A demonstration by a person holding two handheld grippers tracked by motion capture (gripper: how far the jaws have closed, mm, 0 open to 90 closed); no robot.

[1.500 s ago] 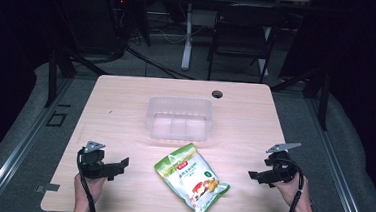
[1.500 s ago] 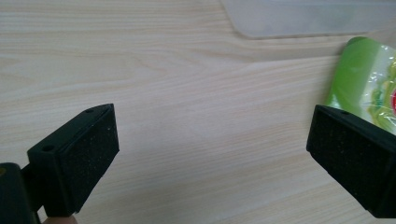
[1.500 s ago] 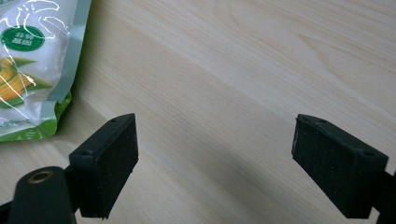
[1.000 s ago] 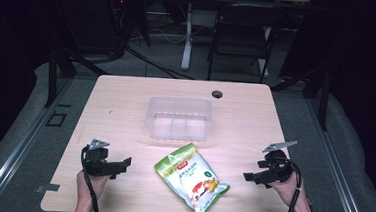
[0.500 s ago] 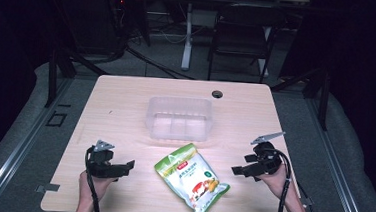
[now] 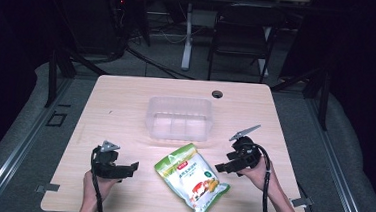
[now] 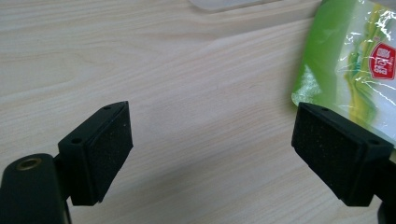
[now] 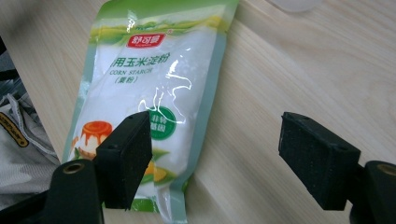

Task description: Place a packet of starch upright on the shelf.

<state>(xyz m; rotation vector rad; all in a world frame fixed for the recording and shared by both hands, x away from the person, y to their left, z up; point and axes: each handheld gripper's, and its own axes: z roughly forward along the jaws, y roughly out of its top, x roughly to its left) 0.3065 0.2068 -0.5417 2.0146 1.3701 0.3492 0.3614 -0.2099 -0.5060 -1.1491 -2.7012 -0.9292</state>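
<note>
I have the green bag of corn starch (image 6: 192, 179) lying flat on the surface (image 6: 126, 106), near the front edge, with the clear plastic tub (image 6: 179, 118) just behind it and apart from it. My right claw (image 6: 228, 166) sits just beside the bag's right edge. Its jaws have been closing a little, but in the right gripper view they stand well apart with nothing between the pads; the bag (image 8: 149, 93) lies under the left jaw and off to that side. My left claw (image 6: 130, 167) is to the left of the bag, near it but not touching. Its jaws have just been closing too, yet the left gripper view shows a clear gap with only bare wood between them and the bag's top corner (image 7: 345, 60) off by the right jaw.

As I read it, the step is getting a first hold on the bag so it can go into the tub. A flat, slippery pouch gives little to bite on, so I would bring the right claw low onto the near side seam, one pad sliding under the edge, and close only once the film is truly between the pads. The powder will slump, so I would lift slowly and keep the left claw ready to support the far end.
</note>
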